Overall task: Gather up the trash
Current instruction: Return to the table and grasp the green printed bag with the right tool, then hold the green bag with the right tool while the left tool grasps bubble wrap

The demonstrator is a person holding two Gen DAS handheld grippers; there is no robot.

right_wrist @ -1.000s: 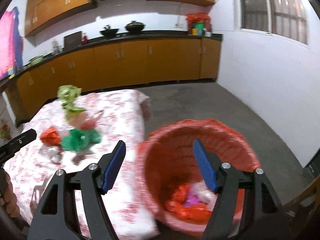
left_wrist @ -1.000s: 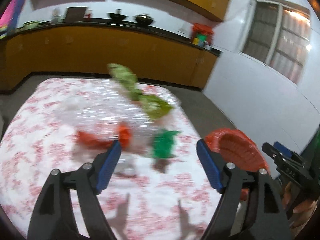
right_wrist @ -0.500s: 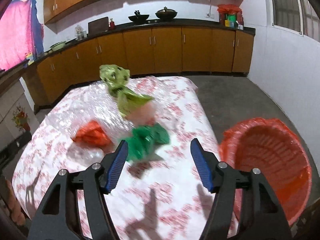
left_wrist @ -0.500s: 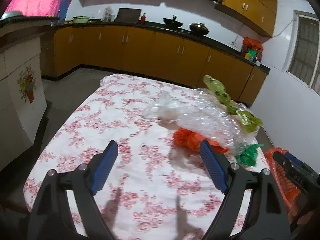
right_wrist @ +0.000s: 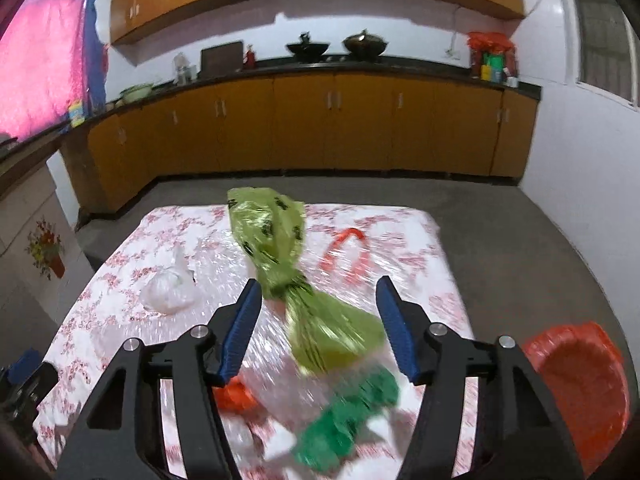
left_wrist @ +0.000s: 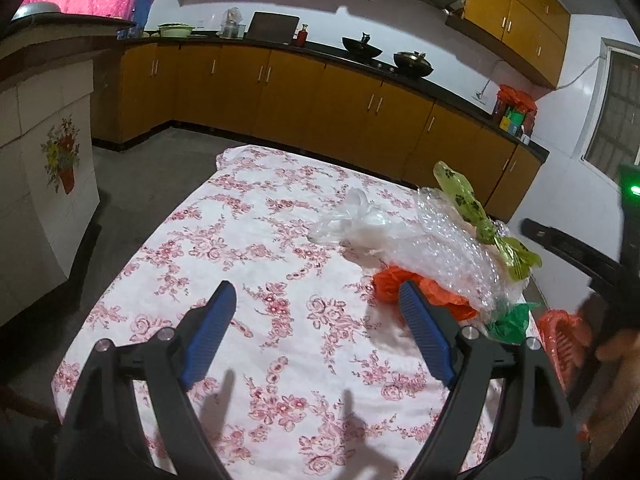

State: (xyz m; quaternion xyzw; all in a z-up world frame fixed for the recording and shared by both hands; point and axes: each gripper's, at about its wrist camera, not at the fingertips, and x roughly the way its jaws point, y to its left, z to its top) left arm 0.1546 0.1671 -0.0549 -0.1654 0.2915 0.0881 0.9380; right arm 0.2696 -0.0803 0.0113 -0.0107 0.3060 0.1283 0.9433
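Over the floral tablecloth (left_wrist: 256,240) the left gripper (left_wrist: 316,320) hangs wide open, nothing between its blue pads, the orange wrapper (left_wrist: 390,280) just beside its right finger. Further right the right gripper (right_wrist: 318,326) is closing around the lime-green bag (right_wrist: 276,240) atop the bubble wrap (right_wrist: 224,256), pads not pressing it. The red basket (right_wrist: 576,380) stands off the table's right edge
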